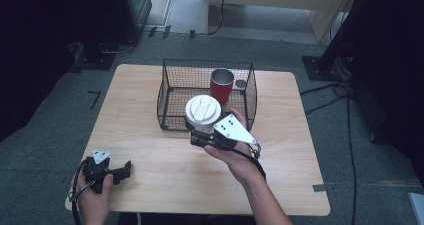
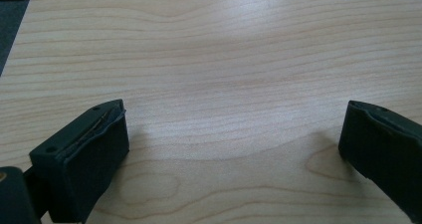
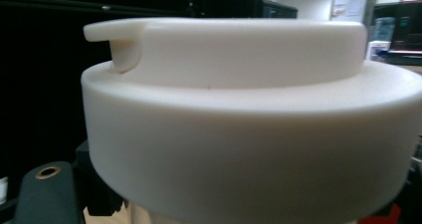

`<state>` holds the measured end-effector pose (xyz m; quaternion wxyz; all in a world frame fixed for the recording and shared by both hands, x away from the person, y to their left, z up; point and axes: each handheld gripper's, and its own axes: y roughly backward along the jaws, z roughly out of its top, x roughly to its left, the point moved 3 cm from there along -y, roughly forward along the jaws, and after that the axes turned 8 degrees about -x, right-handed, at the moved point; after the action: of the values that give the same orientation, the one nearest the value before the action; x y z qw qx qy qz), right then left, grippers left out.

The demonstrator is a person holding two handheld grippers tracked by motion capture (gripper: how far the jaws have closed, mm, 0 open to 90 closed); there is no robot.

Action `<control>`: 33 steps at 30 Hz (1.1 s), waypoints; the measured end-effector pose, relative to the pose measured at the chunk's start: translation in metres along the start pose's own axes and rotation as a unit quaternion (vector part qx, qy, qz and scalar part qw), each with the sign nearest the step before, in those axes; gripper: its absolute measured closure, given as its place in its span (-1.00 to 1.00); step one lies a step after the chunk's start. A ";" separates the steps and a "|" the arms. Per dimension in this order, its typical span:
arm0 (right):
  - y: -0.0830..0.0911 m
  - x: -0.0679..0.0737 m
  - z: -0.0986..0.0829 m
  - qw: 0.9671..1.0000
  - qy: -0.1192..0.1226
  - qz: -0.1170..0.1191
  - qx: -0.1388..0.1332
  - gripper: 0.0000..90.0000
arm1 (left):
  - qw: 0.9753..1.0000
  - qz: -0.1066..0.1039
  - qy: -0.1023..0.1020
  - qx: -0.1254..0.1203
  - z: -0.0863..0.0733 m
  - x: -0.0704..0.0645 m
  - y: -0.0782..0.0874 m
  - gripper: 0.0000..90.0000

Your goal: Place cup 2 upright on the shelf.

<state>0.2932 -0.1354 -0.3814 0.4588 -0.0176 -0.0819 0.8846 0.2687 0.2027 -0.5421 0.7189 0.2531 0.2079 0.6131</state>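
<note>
White-lidded cup (image 1: 203, 111) in right gripper (image 1: 207, 135) — left gripper (image 1: 120, 172) wide

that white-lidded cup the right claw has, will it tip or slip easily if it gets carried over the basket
Probably top-heavy: the white-lidded cup carries a wide, thick lid over a narrower body, so it may tilt in the right claw. The lid looks smooth and rigid, so likely slippery if gripped there. Its weight can't be judged, as the contents are hidden. The wire basket already holds a red cup to avoid.
</note>
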 end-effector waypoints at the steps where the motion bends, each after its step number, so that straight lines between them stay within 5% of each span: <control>1: -0.003 0.000 0.001 1.000 0.002 -0.009 -0.002 -0.65 | 1.000 0.000 0.000 0.000 0.000 0.000 0.000 -1.00; 11: -0.031 -0.011 0.010 0.997 0.007 -0.073 -0.014 -0.65 | 1.000 0.000 0.000 0.000 0.000 0.000 0.000 -1.00; 18: -0.044 -0.025 0.020 0.995 0.007 -0.098 -0.024 -0.65 | 1.000 0.000 0.001 0.000 0.000 0.000 0.000 -1.00; 33: -0.078 -0.035 0.037 0.993 0.010 -0.115 -0.036 -0.65 | 1.000 0.000 0.001 0.000 0.000 0.000 0.000 -1.00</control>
<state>0.3728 -0.1240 -0.3337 0.5572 -0.0330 -0.1103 0.8224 0.2687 0.2025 -0.5421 0.7188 0.2523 0.2081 0.6135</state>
